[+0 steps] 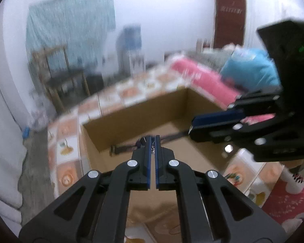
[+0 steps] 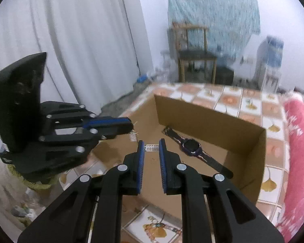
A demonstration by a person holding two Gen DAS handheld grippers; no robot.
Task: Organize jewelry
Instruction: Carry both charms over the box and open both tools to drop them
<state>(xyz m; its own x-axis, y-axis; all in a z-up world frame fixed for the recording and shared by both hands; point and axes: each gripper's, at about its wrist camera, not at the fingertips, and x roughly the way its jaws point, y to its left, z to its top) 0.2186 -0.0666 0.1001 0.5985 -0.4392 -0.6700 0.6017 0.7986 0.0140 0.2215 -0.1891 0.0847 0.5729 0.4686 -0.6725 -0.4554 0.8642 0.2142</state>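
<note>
Both claws clamp one silver bracelet stretched crosswise between left claw and right claw.

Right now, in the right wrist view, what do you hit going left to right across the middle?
White curtain → left gripper, shut on a small silver piece → right gripper, closed on a silver clip → watch in the cardboard box → pink blanket.
</note>
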